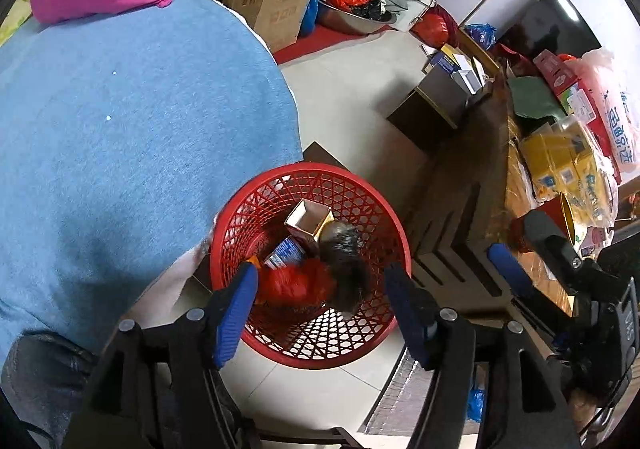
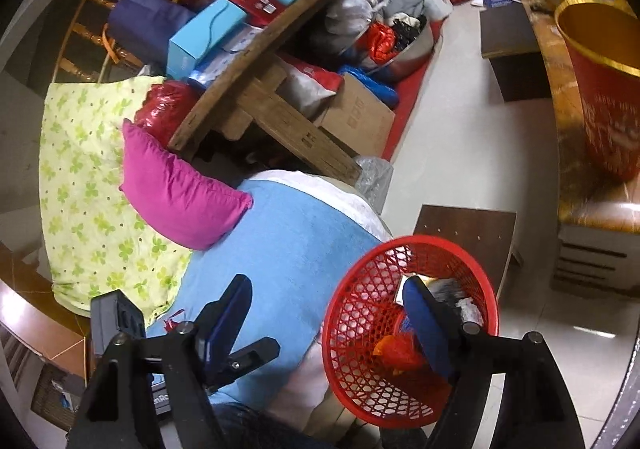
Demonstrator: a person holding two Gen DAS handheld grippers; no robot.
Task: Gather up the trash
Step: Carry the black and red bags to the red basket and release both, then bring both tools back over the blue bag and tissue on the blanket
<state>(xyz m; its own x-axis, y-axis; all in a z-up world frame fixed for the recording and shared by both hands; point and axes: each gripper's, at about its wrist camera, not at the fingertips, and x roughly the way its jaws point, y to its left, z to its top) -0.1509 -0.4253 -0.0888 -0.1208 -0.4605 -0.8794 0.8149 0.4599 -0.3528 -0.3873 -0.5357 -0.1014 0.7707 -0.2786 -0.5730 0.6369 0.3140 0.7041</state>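
A red mesh basket (image 1: 312,168) stands on the pale tiled floor beside a blue-covered seat. In it lie an open cardboard box (image 1: 308,218), a blue-and-white carton (image 1: 285,252), a crumpled red plastic bag (image 1: 298,285) and a dark grey bag (image 1: 345,249). My left gripper (image 1: 320,272) hangs open right above the basket, with nothing between its blue pads. My right gripper (image 2: 326,283) is open and empty too. Its right finger is over the basket (image 2: 416,240) and its left finger over the blue cloth. It also shows at the right of the left wrist view, as the right gripper (image 1: 520,243) by the table edge.
The blue-covered seat (image 1: 120,129) carries a pink pillow (image 2: 180,201). To the right is a wooden table (image 1: 520,209) with yellow packs and a red-and-gold bucket (image 2: 600,89). Dark stools (image 2: 468,229) stand on the floor. A cluttered wooden shelf (image 2: 280,49) lies beyond.
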